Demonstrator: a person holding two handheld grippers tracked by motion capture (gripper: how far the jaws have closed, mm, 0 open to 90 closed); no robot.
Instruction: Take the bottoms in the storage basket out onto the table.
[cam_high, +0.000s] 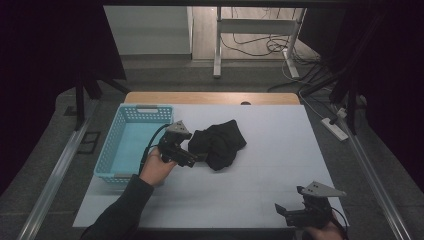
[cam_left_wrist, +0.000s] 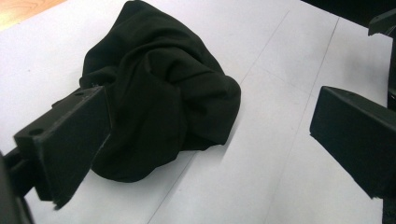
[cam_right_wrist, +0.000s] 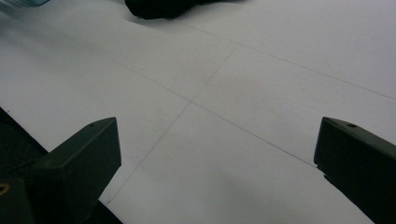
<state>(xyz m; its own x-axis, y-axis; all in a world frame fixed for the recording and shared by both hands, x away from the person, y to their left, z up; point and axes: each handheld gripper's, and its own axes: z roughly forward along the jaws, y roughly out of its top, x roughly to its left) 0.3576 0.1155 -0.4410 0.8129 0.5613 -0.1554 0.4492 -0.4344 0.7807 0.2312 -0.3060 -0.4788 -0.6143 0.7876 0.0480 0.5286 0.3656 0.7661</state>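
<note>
A crumpled black cloth (cam_high: 219, 142) lies in a heap near the middle of the white table. My left gripper (cam_high: 195, 159) is right at the cloth's near-left edge, open. In the left gripper view the cloth (cam_left_wrist: 159, 88) bulges just ahead, its left side against the left jaw, and the gripper (cam_left_wrist: 210, 140) holds nothing. My right gripper (cam_high: 284, 214) hovers open over the table's front right corner, far from the cloth. In the right gripper view its jaws stand wide apart over bare table, the gripper (cam_right_wrist: 217, 154) empty, and the cloth's edge (cam_right_wrist: 159, 8) peeks in at the top.
A light blue plastic basket (cam_high: 111, 150) stands empty at the table's left side, just behind my left hand. Beyond the table's far wooden edge (cam_high: 210, 97) are a desk frame and cables on the floor. Dark curtains flank both sides.
</note>
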